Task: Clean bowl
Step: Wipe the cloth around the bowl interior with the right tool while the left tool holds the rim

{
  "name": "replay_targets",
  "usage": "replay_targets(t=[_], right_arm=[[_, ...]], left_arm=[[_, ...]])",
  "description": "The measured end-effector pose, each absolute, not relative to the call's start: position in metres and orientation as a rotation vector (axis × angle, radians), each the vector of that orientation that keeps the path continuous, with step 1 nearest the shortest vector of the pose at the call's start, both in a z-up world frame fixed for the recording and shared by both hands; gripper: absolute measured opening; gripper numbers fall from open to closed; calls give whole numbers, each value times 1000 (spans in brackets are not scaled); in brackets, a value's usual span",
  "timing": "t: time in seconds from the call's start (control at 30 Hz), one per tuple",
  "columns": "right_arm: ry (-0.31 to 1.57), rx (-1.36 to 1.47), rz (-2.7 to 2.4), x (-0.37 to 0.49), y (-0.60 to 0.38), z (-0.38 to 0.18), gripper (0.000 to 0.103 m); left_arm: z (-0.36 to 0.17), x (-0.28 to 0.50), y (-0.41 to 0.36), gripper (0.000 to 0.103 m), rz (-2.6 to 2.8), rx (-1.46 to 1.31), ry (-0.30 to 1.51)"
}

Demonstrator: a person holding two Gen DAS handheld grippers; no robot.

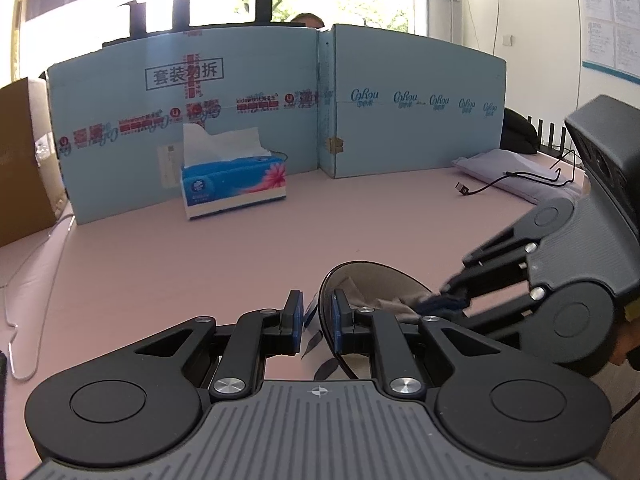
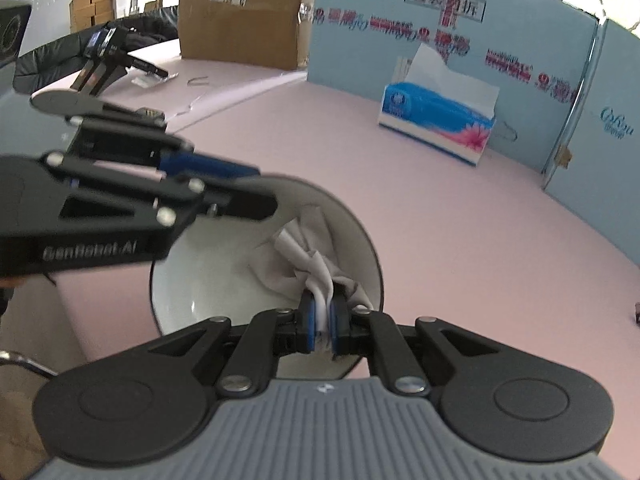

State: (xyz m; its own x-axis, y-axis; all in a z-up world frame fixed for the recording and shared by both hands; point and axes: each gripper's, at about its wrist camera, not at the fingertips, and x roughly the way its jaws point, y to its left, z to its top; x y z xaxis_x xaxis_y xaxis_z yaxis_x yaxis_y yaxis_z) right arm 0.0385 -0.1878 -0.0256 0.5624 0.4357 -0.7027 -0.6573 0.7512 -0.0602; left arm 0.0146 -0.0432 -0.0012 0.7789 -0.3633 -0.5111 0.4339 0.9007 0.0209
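A bowl (image 1: 376, 276) with a dark outside and white inside (image 2: 224, 280) is held tilted above the pink table. My left gripper (image 1: 317, 316) is shut on the bowl's rim, one finger inside and one outside. It shows at the left of the right wrist view (image 2: 232, 184). My right gripper (image 2: 323, 320) is shut on a crumpled white tissue (image 2: 308, 256) and presses it against the inside of the bowl. In the left wrist view the right gripper (image 1: 444, 298) reaches into the bowl from the right.
A blue tissue box (image 1: 234, 186) stands at the back by a light blue cardboard screen (image 1: 400, 100); it also shows in the right wrist view (image 2: 436, 124). A black cable (image 1: 504, 180) and folded cloth (image 1: 516, 172) lie at the right. A brown carton (image 2: 240, 16) stands at the far left.
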Motion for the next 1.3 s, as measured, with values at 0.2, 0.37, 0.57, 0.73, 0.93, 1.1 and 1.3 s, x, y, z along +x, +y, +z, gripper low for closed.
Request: replay_targets(t=[0.2,0.37,0.57,0.73,0.93,1.1,1.3], right_arm=[[766,-273,684,28,-188,-28,8],[751,-184,669,18,-189,-32,9],[715,-83,618,10,-191,-37,9],[705,-18,648,5,-189,-37,8],[729,19,701,6,-188,-35,8],[786,51,735,17,-202,-34,10],[801,-70,729,20,-206,-30,7]], left_arm=[[-1,10,-45,23,-418,150,524],[-3,-2,-45,24,-382,133,526],[-1,-26,-46,30,-332,100,528],[-6,-27,-54,23,-270,147,554],[-3,-8,-53,12,-323,187,569],[0,2,-62,11,-383,226,545],[-1,5,-68,11,-408,237,529]])
